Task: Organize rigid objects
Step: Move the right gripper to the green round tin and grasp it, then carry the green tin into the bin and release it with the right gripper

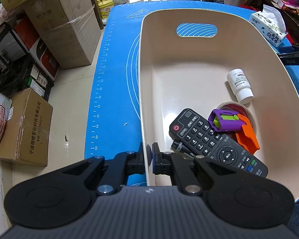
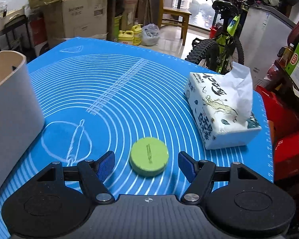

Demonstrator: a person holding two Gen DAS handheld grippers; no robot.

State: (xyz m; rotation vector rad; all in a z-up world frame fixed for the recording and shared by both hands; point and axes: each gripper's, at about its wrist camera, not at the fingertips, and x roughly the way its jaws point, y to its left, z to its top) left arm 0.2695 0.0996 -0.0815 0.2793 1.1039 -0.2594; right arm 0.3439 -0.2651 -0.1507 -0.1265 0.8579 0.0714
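Blue mat (image 2: pixel 129 91) on table. Left gripper (image 1: pixel 149 155) clamped on beige bin (image 1: pixel 143 99) wall. Right gripper (image 2: pixel 146 166) low, level, spread wide around green disc (image 2: pixel 149 156), apparently not touching.

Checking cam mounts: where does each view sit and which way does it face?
Left wrist: behind the left tongs, looking down along them, shut on the beige bin wall; remote inside.
Right wrist: behind the right tongs, low over the blue mat, open around the green disc.
Shared: bin, mat, tissue pack.
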